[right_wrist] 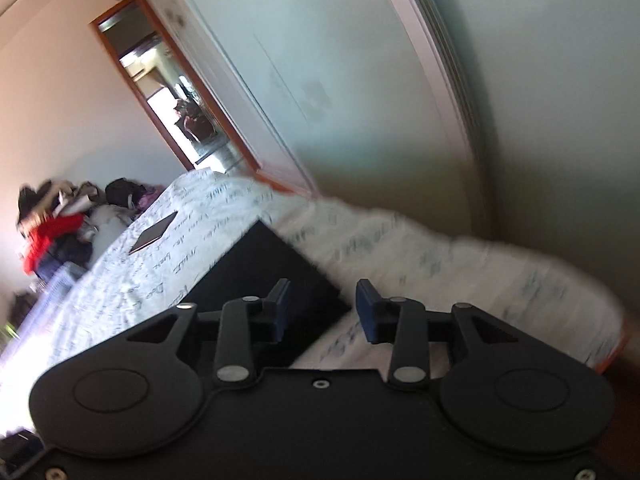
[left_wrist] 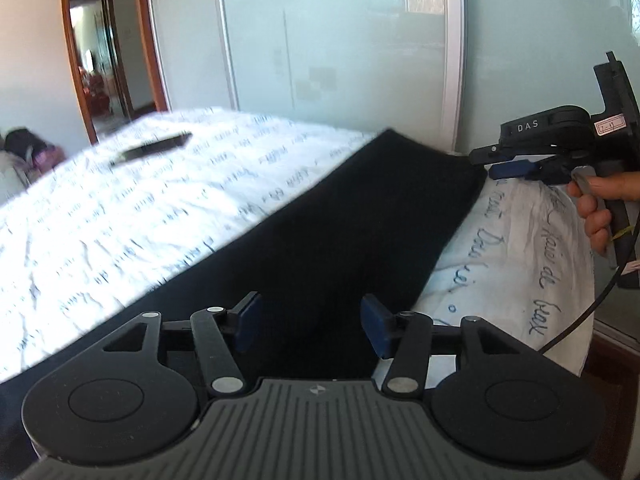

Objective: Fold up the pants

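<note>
A home bedroom: printed bedsheet, sliding wardrobe doors, wooden doorway.

bed w/ script-print sheet, dark phone on it, clothes pile, doorway

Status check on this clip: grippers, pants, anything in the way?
Left gripper open, empty, above black pants. Right gripper open, empty, by their corner. Pants flat on bedsheet. Phone farther off, not in the way.

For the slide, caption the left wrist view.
Open left hand-held gripper over black pants on the bed.
</note>
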A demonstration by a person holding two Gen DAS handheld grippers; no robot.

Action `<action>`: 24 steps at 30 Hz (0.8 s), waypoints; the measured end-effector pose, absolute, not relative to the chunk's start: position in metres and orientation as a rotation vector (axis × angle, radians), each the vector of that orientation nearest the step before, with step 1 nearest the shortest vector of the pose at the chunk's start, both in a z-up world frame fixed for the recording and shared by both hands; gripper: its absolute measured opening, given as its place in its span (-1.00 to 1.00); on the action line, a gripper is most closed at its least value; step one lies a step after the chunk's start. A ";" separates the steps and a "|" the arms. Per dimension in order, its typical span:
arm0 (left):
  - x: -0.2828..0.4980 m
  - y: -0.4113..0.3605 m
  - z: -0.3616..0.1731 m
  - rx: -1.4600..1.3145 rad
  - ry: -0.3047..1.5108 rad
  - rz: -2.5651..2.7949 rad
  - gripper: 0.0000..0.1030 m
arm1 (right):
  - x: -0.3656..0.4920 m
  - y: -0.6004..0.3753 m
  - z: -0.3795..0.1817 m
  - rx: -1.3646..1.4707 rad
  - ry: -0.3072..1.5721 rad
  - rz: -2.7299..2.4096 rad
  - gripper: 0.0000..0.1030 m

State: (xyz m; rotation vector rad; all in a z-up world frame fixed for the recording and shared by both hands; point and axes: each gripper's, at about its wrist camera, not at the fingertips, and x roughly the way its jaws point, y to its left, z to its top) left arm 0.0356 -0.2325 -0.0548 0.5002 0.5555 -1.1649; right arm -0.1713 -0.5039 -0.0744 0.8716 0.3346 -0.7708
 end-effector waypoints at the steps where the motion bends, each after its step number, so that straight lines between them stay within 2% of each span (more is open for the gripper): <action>1: 0.035 -0.235 -0.058 0.504 0.579 -1.183 0.13 | -0.170 -0.504 -0.077 0.878 0.334 -0.772 -0.25; 3: 0.031 -0.235 -0.062 0.517 0.580 -1.198 0.13 | -0.166 -0.503 -0.076 0.861 0.331 -0.760 -0.23; 5: 0.025 -0.232 -0.061 0.534 0.550 -1.199 0.13 | -0.164 -0.503 -0.075 0.817 0.336 -0.771 -0.61; 6: 0.024 -0.231 -0.060 0.536 0.546 -1.195 0.13 | -0.166 -0.502 -0.075 0.822 0.325 -0.768 -0.67; 9: 0.028 -0.219 -0.053 0.512 0.552 -1.178 0.14 | -0.168 -0.496 -0.072 0.790 0.321 -0.783 -0.75; 12: 0.035 -0.210 -0.050 0.488 0.576 -1.142 0.16 | -0.167 -0.500 -0.079 0.796 0.366 -0.798 -0.75; 14: 0.036 -0.197 -0.045 0.492 0.555 -1.099 0.16 | -0.169 -0.497 -0.074 0.805 0.344 -0.842 -0.63; 15: 0.036 -0.189 -0.043 0.492 0.542 -1.076 0.18 | -0.168 -0.491 -0.064 0.767 0.318 -0.903 -0.25; 16: 0.038 -0.180 -0.041 0.490 0.532 -1.045 0.22 | -0.166 -0.480 -0.051 0.695 0.273 -0.950 -0.03; 18: 0.041 -0.160 -0.037 0.473 0.529 -0.985 0.38 | -0.151 -0.454 -0.023 0.524 0.175 -0.883 -0.01; 22: 0.059 -0.113 -0.034 0.420 0.555 -0.828 0.40 | -0.075 -0.399 0.016 0.302 0.193 -0.457 0.20; 24: 0.072 -0.091 -0.034 0.396 0.580 -0.721 0.41 | -0.026 -0.366 0.020 0.216 0.240 -0.209 0.23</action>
